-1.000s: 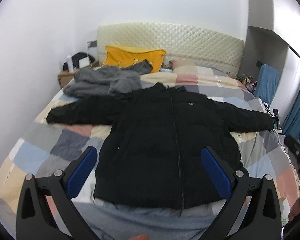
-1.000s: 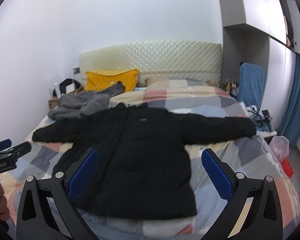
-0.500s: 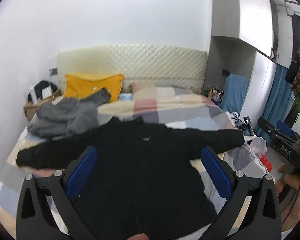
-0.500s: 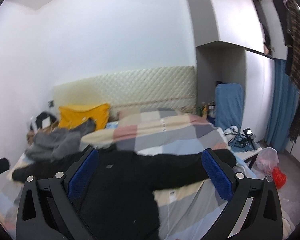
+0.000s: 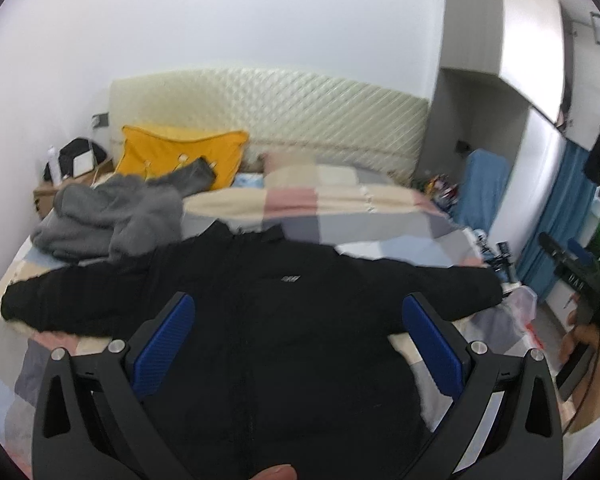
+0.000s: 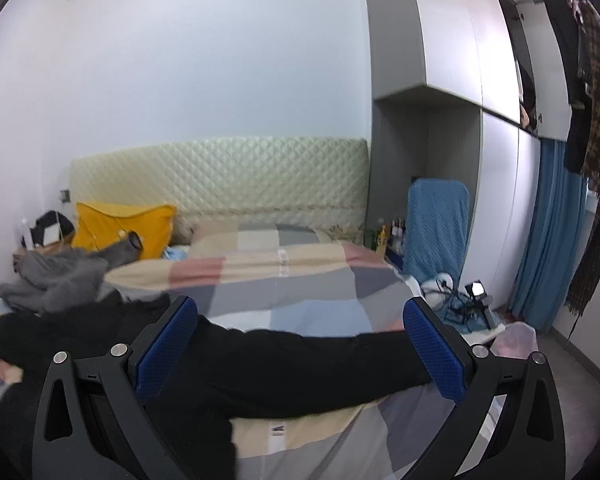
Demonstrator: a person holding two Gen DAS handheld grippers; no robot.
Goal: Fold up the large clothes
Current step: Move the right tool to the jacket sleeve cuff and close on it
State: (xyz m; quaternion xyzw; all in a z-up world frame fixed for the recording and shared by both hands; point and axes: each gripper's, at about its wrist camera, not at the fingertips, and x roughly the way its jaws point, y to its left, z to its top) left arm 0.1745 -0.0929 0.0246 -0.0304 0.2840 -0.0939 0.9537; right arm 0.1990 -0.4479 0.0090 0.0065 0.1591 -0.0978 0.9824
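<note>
One black jacket [image 5: 268, 320] is counted, spread beneath and beyond the jaws of the left gripper [image 5: 300, 344], with one of its sleeves stretched across between the jaws of the right gripper [image 6: 300, 344], so two grippers are counted, each with two blue pads [image 6: 168, 344] held wide apart. Beyond the jaws, one grey garment [image 5: 112, 216], one yellow pillow [image 5: 180, 160] and one quilted headboard [image 6: 220, 184] are seen on one bed with a checked cover [image 6: 300, 280]. To the right of the jaws, one blue-covered chair [image 6: 436, 224] and one blue curtain [image 6: 548, 240] are counted, while the small bottles [image 6: 392, 232] beside the chair are too blurred to be counted, perhaps several.
</note>
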